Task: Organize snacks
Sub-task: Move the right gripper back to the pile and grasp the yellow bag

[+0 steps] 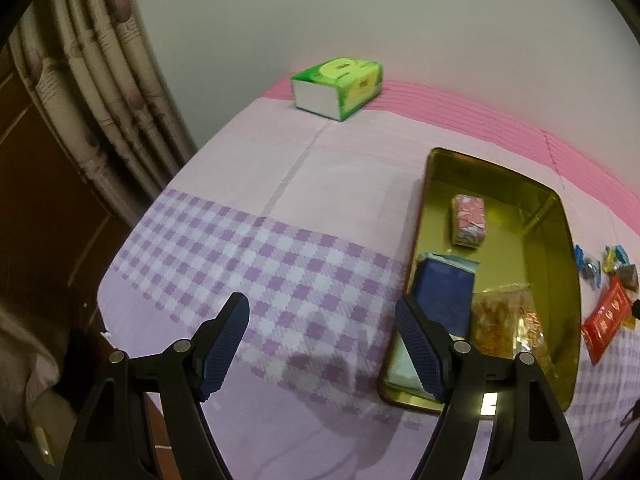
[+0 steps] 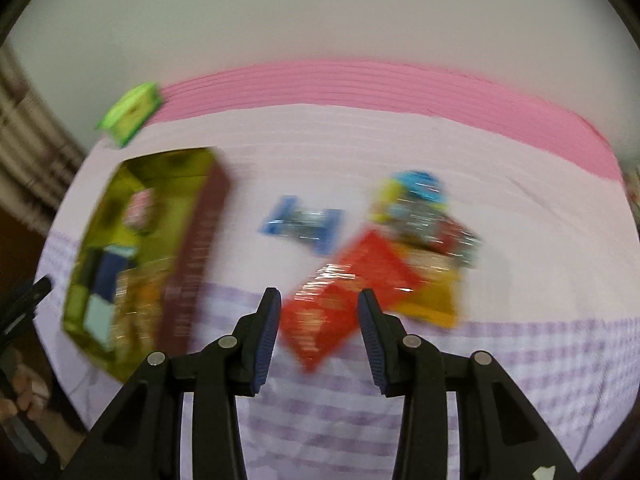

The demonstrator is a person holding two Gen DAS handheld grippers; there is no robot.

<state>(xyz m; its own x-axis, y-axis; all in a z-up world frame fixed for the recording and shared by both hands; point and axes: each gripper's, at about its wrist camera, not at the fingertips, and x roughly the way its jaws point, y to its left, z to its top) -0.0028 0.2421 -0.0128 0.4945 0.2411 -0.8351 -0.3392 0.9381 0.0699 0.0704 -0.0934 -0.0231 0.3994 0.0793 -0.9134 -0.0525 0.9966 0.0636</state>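
Left gripper [image 1: 322,344], jaws apart and empty, hovers over the checked bed cover [image 1: 280,200] beside the gold tin [image 1: 560,208] holding snacks. Right gripper [image 2: 318,336], jaws parted and empty, hangs above the red packet [image 2: 352,276]; view blurred.

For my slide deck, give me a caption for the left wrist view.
Open left gripper hovers over checked cloth beside gold tin holding three snack packs.

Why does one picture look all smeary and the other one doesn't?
Right wrist view: motion blur streaks the red packet, the gold tin and the other snacks, while the fingers stay sharp. Left wrist view: mostly crisp, with glare on the tin's near rim and fisheye bending at the edges.
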